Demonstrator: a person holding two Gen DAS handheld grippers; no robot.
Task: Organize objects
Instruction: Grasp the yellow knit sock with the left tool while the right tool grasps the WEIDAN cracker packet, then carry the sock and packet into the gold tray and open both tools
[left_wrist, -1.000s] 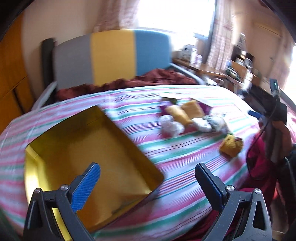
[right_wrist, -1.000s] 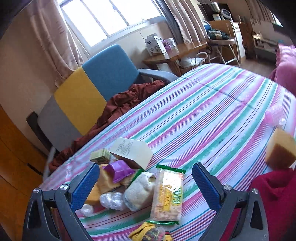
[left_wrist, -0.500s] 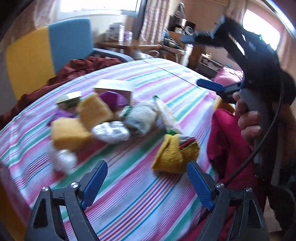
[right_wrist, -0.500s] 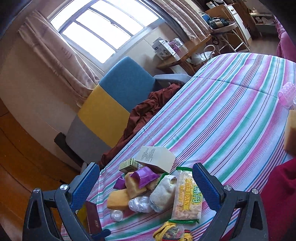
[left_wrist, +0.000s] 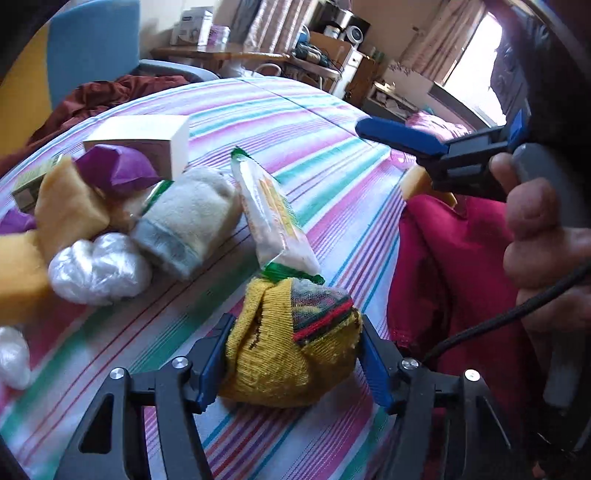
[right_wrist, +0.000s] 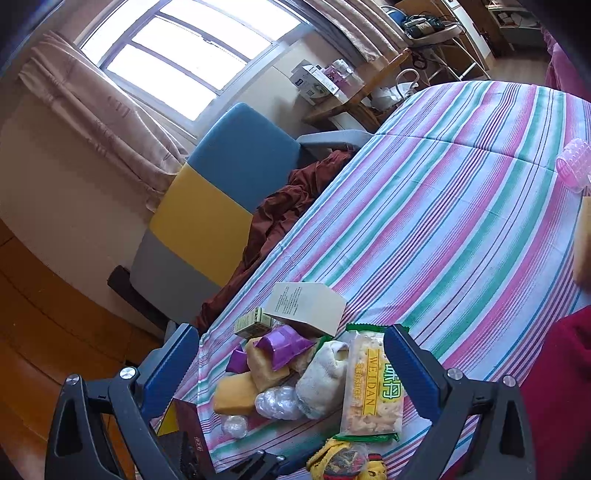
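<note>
My left gripper (left_wrist: 293, 360) has its blue pads against both sides of a rolled yellow sock (left_wrist: 291, 339) with red and green stripes, on the striped tablecloth (left_wrist: 295, 122). The sock also shows at the bottom of the right wrist view (right_wrist: 343, 459). Behind it lies a pile: a snack packet (left_wrist: 273, 218), a white sock (left_wrist: 188, 218), a clear plastic wad (left_wrist: 96, 269), yellow sponges (left_wrist: 66, 206), a purple wrapper (left_wrist: 114, 166) and a white box (left_wrist: 147, 138). My right gripper (right_wrist: 291, 365) is open and empty, held above the pile; it appears in the left wrist view (left_wrist: 402, 134).
A pink hair roller (right_wrist: 574, 170) and a yellow sponge (right_wrist: 583, 243) lie at the table's right side. A red cloth (left_wrist: 450, 266) covers the near right edge. A dark box corner (right_wrist: 188, 439) sits at the left. A colour-block chair (right_wrist: 221, 206) stands behind the table.
My left gripper has swung right from the yellow tray to the pile, moved in and closed around the yellow sock. My right gripper has lifted and tilted a little.
</note>
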